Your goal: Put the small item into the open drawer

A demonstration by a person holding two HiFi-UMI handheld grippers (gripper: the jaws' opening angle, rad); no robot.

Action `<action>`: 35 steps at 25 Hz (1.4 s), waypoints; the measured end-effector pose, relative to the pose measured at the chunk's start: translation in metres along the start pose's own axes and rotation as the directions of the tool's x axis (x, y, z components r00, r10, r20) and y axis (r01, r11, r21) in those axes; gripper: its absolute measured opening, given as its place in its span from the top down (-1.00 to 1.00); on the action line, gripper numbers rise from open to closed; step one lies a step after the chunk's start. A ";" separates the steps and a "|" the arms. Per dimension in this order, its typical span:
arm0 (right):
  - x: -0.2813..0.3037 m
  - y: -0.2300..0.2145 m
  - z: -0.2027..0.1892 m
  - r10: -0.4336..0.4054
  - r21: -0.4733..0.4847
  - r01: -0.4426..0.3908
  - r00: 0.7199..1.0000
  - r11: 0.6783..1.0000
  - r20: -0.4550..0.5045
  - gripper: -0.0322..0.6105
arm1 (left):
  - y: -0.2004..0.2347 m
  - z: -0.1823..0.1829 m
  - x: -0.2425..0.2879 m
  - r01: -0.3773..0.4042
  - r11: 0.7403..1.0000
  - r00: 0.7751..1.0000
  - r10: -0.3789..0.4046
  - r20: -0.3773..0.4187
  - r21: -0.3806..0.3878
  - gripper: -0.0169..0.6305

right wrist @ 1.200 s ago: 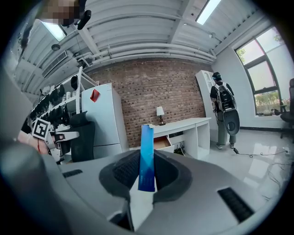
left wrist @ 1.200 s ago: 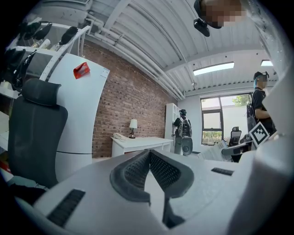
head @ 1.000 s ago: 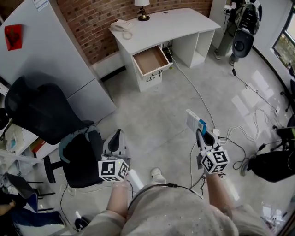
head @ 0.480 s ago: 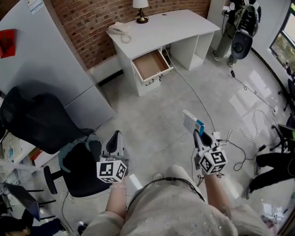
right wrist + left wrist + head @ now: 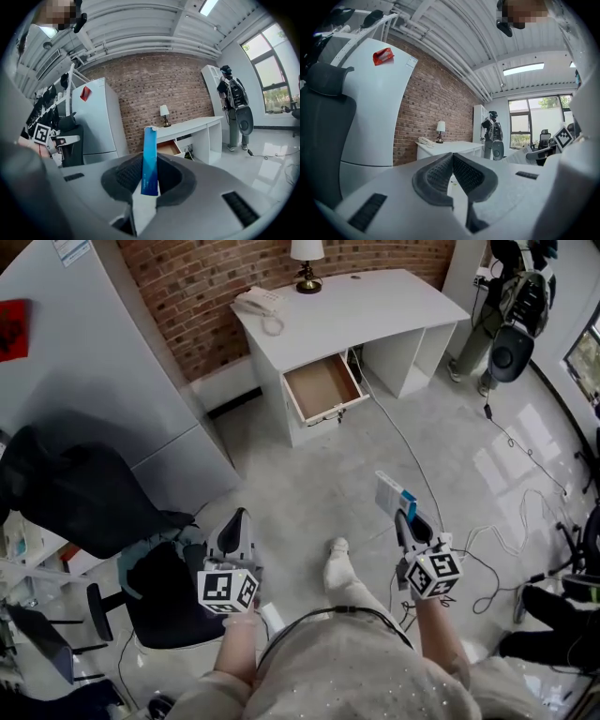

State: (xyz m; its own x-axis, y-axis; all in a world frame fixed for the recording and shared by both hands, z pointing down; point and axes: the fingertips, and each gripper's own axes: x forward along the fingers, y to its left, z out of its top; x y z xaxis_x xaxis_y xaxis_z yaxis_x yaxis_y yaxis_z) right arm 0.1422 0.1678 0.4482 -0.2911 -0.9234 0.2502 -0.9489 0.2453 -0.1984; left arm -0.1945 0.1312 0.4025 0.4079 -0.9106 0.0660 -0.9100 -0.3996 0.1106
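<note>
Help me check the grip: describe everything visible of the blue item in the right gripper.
The blue item is a thin flat pack, blue on the edge seen in the right gripper view, white with a blue band in the head view. The right gripper is shut on its lower end, dark ribbed pads on both faces; the rest juts out beyond the jaws, in mid-air, well short of the open drawer.
</note>
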 end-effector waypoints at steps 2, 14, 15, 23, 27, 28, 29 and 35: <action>0.024 -0.004 0.009 0.019 -0.005 -0.019 1.000 1.000 -0.006 0.68 | 0.011 0.004 0.016 -0.021 1.000 1.000 0.021 0.000 -0.003 0.93; 0.155 -0.036 0.045 0.130 -0.020 -0.132 0.989 0.991 -0.074 0.68 | 0.044 0.007 0.117 -0.090 0.996 0.995 0.090 -0.035 -0.012 0.93; 0.164 -0.040 0.048 0.138 -0.018 -0.140 0.987 0.990 -0.079 0.68 | 0.046 0.008 0.126 -0.099 0.995 0.994 0.098 -0.038 -0.014 0.93; 0.230 -0.069 0.059 0.207 -0.024 -0.211 0.972 0.977 -0.111 0.67 | 0.054 0.004 0.186 -0.155 0.988 0.987 0.154 -0.050 -0.023 0.93; 0.253 -0.081 0.062 0.232 -0.030 -0.238 0.965 0.971 -0.120 0.67 | 0.050 0.001 0.211 -0.160 0.987 0.986 0.158 -0.050 -0.025 0.93; 0.257 -0.083 0.062 0.236 -0.028 -0.241 0.964 0.970 -0.121 0.67 | 0.049 0.000 0.217 -0.158 0.987 0.986 0.156 -0.053 -0.026 0.93; 0.261 -0.085 0.062 0.239 -0.024 -0.244 0.963 0.970 -0.123 0.67 | 0.047 -0.001 0.221 -0.155 0.988 0.986 0.153 -0.059 -0.026 0.93; 0.279 -0.092 0.057 0.250 0.003 -0.251 0.959 0.968 -0.132 0.67 | 0.043 -0.006 0.245 -0.131 0.991 0.988 0.129 -0.079 -0.015 0.93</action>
State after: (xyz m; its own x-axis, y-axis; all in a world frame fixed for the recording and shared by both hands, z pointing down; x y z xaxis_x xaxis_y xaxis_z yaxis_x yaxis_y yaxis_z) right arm 0.1557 -0.1292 0.4819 -0.5322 -0.7856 0.3157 -0.8449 0.4687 -0.2578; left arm -0.1332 -0.1087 0.4290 0.2913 -0.9435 0.1583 -0.9544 -0.2752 0.1159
